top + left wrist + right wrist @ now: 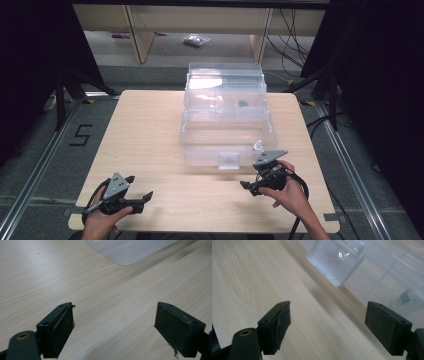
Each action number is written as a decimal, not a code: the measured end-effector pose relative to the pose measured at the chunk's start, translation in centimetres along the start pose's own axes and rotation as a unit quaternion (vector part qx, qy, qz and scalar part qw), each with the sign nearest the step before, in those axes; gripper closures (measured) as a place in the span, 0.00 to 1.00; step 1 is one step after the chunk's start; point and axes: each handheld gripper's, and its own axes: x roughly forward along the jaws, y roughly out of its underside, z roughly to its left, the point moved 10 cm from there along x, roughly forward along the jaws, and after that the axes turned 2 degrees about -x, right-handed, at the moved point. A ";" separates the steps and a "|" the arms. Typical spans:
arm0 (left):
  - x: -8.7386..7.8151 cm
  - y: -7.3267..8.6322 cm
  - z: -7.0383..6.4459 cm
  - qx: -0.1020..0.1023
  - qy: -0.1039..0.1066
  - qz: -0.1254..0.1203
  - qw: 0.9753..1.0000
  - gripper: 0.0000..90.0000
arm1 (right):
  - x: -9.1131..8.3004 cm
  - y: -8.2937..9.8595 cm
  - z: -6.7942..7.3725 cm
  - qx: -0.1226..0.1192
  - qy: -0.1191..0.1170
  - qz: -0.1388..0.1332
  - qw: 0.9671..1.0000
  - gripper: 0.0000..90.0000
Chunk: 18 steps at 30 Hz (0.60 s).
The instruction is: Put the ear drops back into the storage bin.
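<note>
Both jaws spread, the left gripper [141,196] and right gripper [243,185] flank bare wood before the clear plastic tiered storage box [227,125], its frosted latch [229,161] nearest the right.

Pale wood-grain worktop [150,150] with rounded corners, centre of the frame, standing on grey floor [45,150]. Black tape forming the numeral 5 [80,135] on the floor, left of centre. Metal rails [350,165] flank both sides. Black curtains [30,50] fill the upper corners. Light wooden shelving [140,35] and trailing cables [292,45] along the top edge.
</note>
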 end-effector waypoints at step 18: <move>0.0 0.0 0.0 0.003 0.000 0.000 1.000 0.17 | -0.2 1.7 0.1 0.023 0.003 -0.008 1.000 0.23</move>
